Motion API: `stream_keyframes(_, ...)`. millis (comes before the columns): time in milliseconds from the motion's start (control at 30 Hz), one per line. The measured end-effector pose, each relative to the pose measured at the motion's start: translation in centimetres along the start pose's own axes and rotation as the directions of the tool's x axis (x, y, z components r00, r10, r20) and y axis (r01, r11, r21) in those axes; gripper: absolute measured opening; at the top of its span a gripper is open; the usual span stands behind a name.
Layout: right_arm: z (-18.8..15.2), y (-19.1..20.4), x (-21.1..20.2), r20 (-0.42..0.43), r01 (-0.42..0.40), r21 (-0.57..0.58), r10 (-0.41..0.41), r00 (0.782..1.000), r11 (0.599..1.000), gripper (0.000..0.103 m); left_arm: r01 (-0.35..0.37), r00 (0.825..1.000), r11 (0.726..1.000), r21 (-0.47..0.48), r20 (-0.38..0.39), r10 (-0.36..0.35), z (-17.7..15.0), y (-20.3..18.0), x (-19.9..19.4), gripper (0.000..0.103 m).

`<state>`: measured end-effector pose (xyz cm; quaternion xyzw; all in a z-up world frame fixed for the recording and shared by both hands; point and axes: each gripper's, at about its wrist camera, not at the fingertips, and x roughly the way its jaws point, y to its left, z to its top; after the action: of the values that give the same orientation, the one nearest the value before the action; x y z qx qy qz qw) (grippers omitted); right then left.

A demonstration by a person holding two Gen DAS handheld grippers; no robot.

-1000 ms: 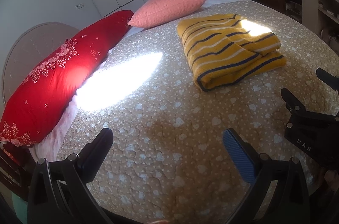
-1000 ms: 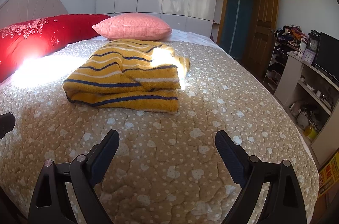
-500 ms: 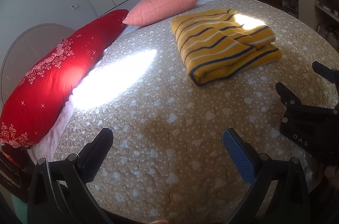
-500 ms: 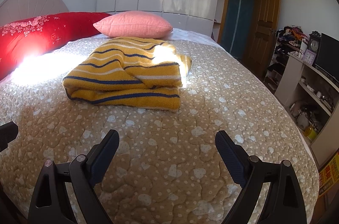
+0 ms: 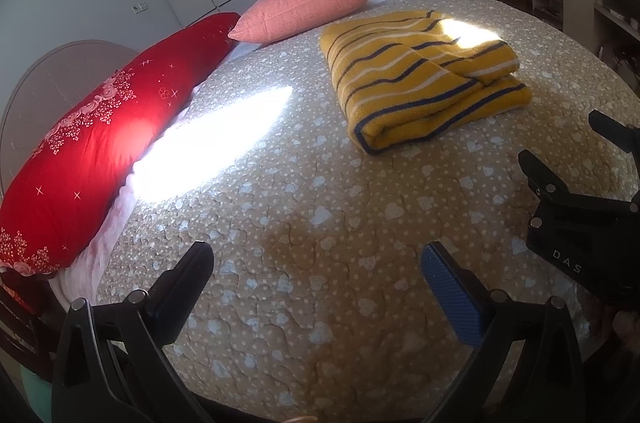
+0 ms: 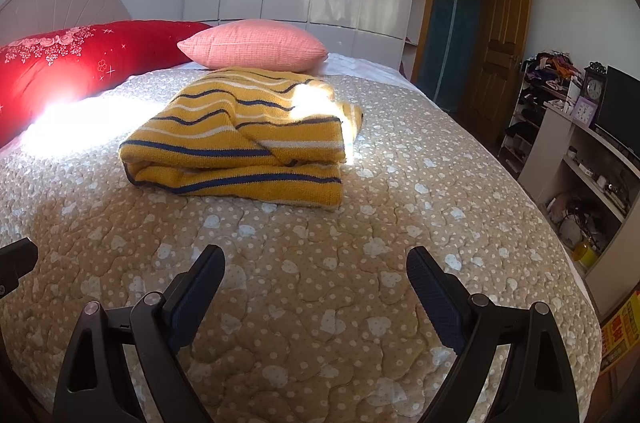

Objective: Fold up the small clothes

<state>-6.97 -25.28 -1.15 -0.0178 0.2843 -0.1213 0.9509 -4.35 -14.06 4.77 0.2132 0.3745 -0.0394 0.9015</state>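
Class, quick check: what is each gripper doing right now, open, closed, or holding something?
Left gripper: open, holding nothing, over the quilt.
Right gripper: open, holding nothing, short of the folded yellow sweater.

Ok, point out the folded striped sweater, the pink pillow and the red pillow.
folded striped sweater [image 6: 240,147], right wrist view, top folded layer.
pink pillow [image 6: 256,45], right wrist view, middle of its front face.
red pillow [image 5: 92,143], left wrist view, middle of its cover.

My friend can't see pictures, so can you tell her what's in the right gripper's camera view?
A yellow sweater with dark blue and white stripes lies folded on a tan quilted bed, with sunlight across it. The open, empty right gripper hovers in front of it. Behind are a pink pillow and a red pillow.
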Motion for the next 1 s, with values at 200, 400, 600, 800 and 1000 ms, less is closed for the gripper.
stream_keyframes(200, -0.05, 0.00, 0.06, -0.004, -0.002, -0.004, 0.002, 1.000, 1.000, 0.095, 0.003, 1.000, 1.000, 0.004, -0.009, -0.003, -0.10, -0.26, 0.19, 0.103)
stream_keyframes(400, -0.04, -0.07, 0.17, -0.009, -0.004, -0.006, 0.004, 1.000, 1.000, 0.095, 0.002, 1.000, 1.000, 0.003, -0.011, -0.002, -0.09, -0.38, 0.25, 0.103)
stream_keyframes(600, -0.05, -0.07, 0.44, -0.017, -0.007, -0.006, 0.007, 1.000, 1.000, 0.095, 0.008, 1.000, 1.000, -0.002, -0.022, -0.008, -0.30, -0.25, 0.44, 0.103)
stream_keyframes(800, -0.09, -0.01, 0.56, -0.019, -0.006, -0.009, 0.006, 1.000, 1.000, 0.095, 0.014, 1.000, 1.000, 0.001, -0.023, -0.013, -0.32, -0.32, 0.41, 0.103)
stream_keyframes(1000, -0.11, -0.04, 0.59, -0.017, -0.006, -0.007, 0.006, 1.000, 1.000, 0.095, 0.015, 1.000, 1.000, 0.004, -0.025, -0.015, -0.36, -0.33, 0.46, 0.103)
